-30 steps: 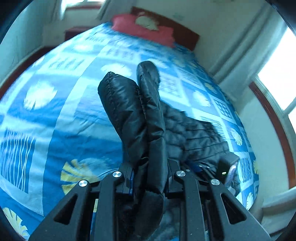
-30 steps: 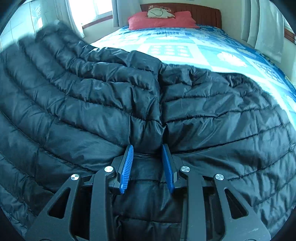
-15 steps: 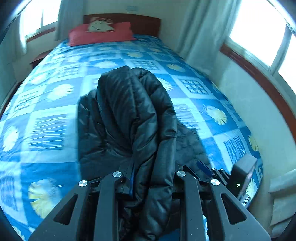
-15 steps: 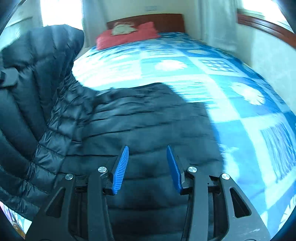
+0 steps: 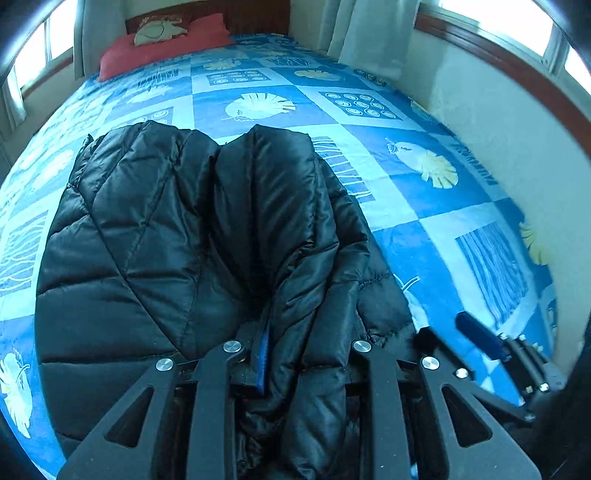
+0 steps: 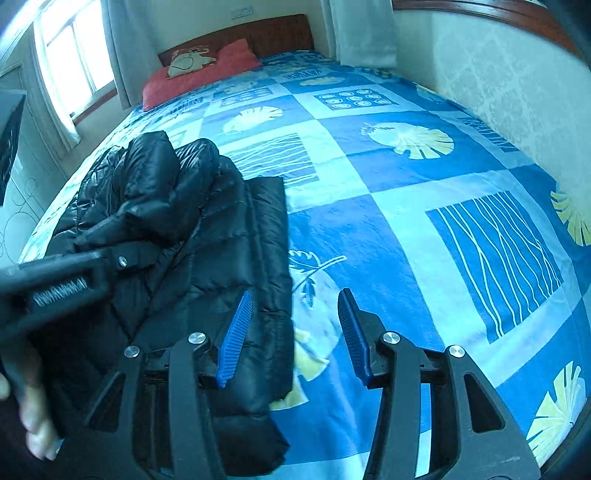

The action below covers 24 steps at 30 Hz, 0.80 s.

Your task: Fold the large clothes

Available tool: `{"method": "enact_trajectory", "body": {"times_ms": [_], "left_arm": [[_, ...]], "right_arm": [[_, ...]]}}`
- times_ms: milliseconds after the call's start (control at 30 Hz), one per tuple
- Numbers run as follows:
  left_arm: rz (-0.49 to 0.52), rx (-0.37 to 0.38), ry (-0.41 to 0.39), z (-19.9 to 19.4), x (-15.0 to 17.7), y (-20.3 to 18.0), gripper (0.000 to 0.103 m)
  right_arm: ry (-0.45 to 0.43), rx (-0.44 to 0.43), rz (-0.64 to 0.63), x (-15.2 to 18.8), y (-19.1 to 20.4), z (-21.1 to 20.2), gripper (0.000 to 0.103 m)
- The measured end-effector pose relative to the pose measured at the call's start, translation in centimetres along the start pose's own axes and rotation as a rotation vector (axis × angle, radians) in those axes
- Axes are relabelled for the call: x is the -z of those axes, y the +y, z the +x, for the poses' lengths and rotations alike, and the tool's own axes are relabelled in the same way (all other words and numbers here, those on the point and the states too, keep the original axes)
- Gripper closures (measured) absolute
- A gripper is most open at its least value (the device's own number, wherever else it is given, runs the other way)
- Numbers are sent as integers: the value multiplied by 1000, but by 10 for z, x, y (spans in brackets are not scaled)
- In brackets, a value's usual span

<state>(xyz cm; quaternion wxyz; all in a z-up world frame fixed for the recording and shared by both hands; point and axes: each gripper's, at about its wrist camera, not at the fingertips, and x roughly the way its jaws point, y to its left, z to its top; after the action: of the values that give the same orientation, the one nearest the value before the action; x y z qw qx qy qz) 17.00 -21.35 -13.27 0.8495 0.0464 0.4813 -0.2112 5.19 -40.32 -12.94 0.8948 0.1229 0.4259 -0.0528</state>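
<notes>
L claw (image 5: 295, 365) still pinching jacket (image 5: 192, 236), R claw (image 6: 291, 336) – now off it (agape)

Jacket (image 5: 177, 236) glossy quilted cloth; bedspread (image 6: 406, 229) matt printed cloth.

Blue patterned bedspread (image 6: 406, 229), red pillow (image 6: 207, 70), perhaps wooden headboard (image 6: 273, 33), curtains (image 5: 365, 33).

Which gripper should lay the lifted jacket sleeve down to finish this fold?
Left. The left gripper is already shut on the black puffer jacket, above its body. The right gripper is open, holding nothing, beside the jacket's edge over the bedspread.
</notes>
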Motion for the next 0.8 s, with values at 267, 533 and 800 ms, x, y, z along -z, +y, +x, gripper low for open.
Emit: {"method": "enact_trajectory", "body": {"times_ms": [267, 533, 800], "left_arm": [[4, -13, -11, 4, 1, -3, 79], [29, -30, -17, 4, 1, -12, 75], [61, -50, -33, -9, 0, -31, 63]], "right_arm": [[15, -1, -2, 0, -6, 9, 55], [19, 7, 10, 3, -9, 8, 54], [14, 27, 24, 7, -18, 2, 54]]}}
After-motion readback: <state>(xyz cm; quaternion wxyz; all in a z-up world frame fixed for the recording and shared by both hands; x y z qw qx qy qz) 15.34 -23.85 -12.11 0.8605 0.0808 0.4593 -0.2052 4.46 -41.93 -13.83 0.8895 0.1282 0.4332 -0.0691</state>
